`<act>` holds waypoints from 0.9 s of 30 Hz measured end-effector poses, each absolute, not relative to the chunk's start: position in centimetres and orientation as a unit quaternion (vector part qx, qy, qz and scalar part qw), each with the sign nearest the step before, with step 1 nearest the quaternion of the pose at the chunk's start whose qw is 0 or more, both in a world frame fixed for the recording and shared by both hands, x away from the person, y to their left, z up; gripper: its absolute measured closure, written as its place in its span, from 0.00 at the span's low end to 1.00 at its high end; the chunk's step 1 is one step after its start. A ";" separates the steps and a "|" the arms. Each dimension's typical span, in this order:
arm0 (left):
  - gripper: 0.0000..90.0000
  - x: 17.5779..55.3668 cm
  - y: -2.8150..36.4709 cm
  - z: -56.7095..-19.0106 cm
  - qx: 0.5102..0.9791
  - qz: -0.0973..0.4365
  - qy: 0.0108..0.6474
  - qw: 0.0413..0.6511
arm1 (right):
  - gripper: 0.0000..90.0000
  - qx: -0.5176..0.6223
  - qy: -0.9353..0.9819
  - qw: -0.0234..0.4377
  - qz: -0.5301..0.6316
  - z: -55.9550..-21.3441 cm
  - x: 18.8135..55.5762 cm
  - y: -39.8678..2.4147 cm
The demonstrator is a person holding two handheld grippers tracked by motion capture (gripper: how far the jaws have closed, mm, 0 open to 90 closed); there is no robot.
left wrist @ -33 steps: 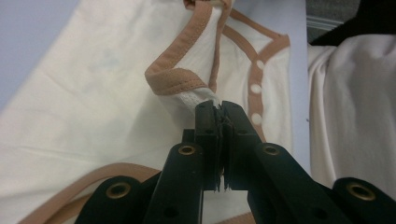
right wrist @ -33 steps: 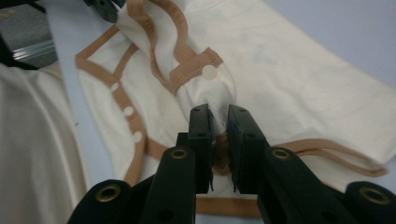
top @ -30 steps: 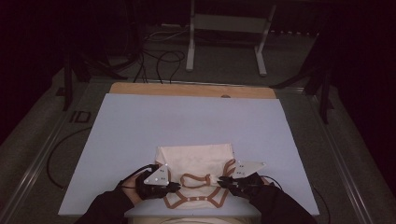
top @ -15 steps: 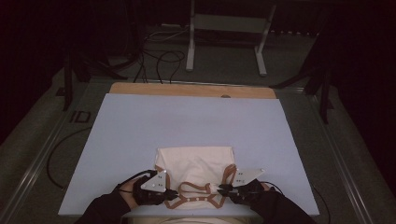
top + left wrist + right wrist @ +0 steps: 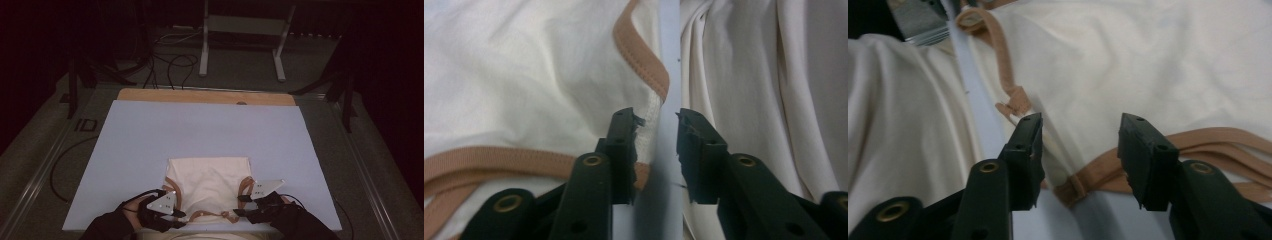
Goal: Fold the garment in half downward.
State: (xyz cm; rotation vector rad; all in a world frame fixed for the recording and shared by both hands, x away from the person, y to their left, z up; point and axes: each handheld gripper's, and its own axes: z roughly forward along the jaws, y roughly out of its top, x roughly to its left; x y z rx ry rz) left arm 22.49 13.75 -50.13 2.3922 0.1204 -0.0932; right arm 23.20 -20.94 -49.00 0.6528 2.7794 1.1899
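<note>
Cream top (image 5: 210,182) with tan straps (image 5: 212,216) lies flat at the near edge of the pale blue surface (image 5: 150,135). Left tool (image 5: 176,214) at its left corner, right tool (image 5: 241,205) at its right; both have just been opening, jaws apart, cloth released.

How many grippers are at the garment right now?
2. The left gripper sits at the cream top's near-left corner; the right gripper sits at its near-right corner by the tan straps. Both have jaws apart, just opened, pads not pressing the cloth.
</note>
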 end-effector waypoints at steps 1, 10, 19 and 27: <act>0.72 22.5 13.9 -50.1 0.928 -0.035 0.052 0.367 | 0.55 0.205 0.900 0.021 0.384 -49.0 23.2 -20.8; 0.59 22.3 12.8 -48.1 0.908 -0.014 0.066 0.413 | 0.53 0.166 0.896 -0.011 0.413 -48.1 22.9 -19.3; 0.51 20.7 11.1 -49.6 0.929 0.016 0.045 0.367 | 0.54 0.120 0.926 -0.024 0.356 -49.4 21.8 -18.1; 0.91 21.9 12.2 -50.4 0.933 0.004 0.065 0.355 | 1.00 0.121 0.931 -0.020 0.343 -49.4 22.2 -18.4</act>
